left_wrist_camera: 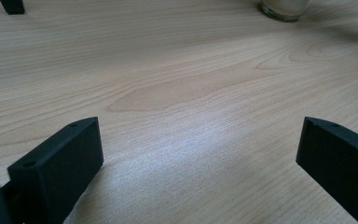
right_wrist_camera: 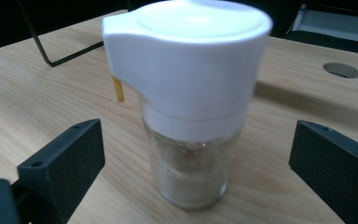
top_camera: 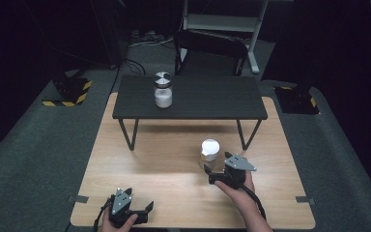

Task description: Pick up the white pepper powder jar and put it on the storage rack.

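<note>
A glass jar (top_camera: 209,152) with a white flip lid and pale powder stands upright on the wooden table (top_camera: 140,164), right of centre. In the right gripper view the jar (right_wrist_camera: 191,116) stands between the two black jaws with a gap on each side. My right gripper (top_camera: 208,174) (right_wrist_camera: 196,163) is open and low, just in front of the jar. My left gripper (top_camera: 142,209) (left_wrist_camera: 196,154) rests open near the table's front edge with only bare wood between its jaws. The jar's base (left_wrist_camera: 284,9) shows far off. A second jar (top_camera: 163,90) with a silver lid and white contents stands on the black shelf (top_camera: 207,99).
The low black shelf on thin wire legs (top_camera: 128,133) spans the back half of the table. One leg's foot (left_wrist_camera: 13,5) shows in the left gripper view. A black chair (top_camera: 210,48) stands behind the table. A round hole (right_wrist_camera: 341,70) is in the tabletop beyond the jar.
</note>
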A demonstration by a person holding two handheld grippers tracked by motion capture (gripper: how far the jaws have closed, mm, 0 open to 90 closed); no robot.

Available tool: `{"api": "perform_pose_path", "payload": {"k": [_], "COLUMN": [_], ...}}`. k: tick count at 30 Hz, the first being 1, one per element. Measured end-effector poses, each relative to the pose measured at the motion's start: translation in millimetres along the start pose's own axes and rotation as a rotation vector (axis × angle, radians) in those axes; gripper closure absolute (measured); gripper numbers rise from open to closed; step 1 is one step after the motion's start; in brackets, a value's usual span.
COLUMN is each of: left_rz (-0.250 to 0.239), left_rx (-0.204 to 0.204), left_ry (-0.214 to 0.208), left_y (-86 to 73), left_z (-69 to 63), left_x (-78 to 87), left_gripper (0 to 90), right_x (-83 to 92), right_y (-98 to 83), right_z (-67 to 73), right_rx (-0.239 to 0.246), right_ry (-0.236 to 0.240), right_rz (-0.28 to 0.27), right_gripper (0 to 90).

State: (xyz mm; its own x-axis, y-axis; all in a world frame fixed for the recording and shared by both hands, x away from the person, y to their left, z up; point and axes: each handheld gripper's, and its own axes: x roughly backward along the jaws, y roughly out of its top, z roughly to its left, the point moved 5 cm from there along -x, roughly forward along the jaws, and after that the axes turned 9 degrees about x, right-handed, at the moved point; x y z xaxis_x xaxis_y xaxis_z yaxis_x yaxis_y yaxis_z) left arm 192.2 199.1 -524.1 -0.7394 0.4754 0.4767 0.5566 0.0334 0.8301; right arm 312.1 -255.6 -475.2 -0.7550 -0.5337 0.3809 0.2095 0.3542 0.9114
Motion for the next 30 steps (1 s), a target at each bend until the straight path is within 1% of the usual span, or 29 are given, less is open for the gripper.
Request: {"api": "perform_pose_path", "payload": {"k": [2, 3, 5, 7, 13, 15, 20, 25, 30], "left_rz": [-0.001, -0.001, -0.001, -0.001, 0.001, 0.002, 0.003, 0.003, 0.006], "left_rx": [0.003, 0.004, 0.004, 0.005, 0.010, 0.009, 0.010, 0.004, 0.008], "left_ry": [-0.001, -0.002, -0.003, -0.005, -0.008, -0.010, -0.010, -0.015, -0.015], "left_y": [0.0, 0.0, 0.0, 0.0, 0.3, 0.4, 0.6, 0.4, 1.1], "left_z": [0.3, 0.6, 0.8, 1.1, 1.9, 2.1, 2.3, 2.3, 2.8], "left_x": [0.1, 0.1, 0.1, 0.1, 0.0, 0.0, -0.1, -0.1, -0.3], "left_gripper": [0.9, 0.9, 0.9, 0.9, 0.9, 0.9, 0.9, 0.9, 0.9], "right_x": [-6.9, -11.0, -13.1, -17.5, -25.6, -27.2, -29.0, -29.1, -28.3], "right_y": [-1.3, -2.6, -3.2, -4.3, -7.3, -8.5, -10.5, -10.9, -10.7], "right_z": [0.4, -0.3, -1.0, -2.0, -1.9, -1.6, -1.1, -1.3, -1.6], "right_rx": [-0.006, -0.013, -0.015, -0.020, -0.012, -0.009, 0.003, 0.013, 0.020], "right_ry": [-0.003, -0.003, -0.003, -0.003, -0.002, -0.001, 0.002, 0.002, 0.003], "right_rz": [-0.007, -0.014, -0.018, -0.025, -0.052, -0.058, -0.073, -0.078, -0.077], "right_gripper": [6.3, 8.5, 9.2, 12.1, 19.7, 21.5, 29.1, 30.4, 30.5]}}
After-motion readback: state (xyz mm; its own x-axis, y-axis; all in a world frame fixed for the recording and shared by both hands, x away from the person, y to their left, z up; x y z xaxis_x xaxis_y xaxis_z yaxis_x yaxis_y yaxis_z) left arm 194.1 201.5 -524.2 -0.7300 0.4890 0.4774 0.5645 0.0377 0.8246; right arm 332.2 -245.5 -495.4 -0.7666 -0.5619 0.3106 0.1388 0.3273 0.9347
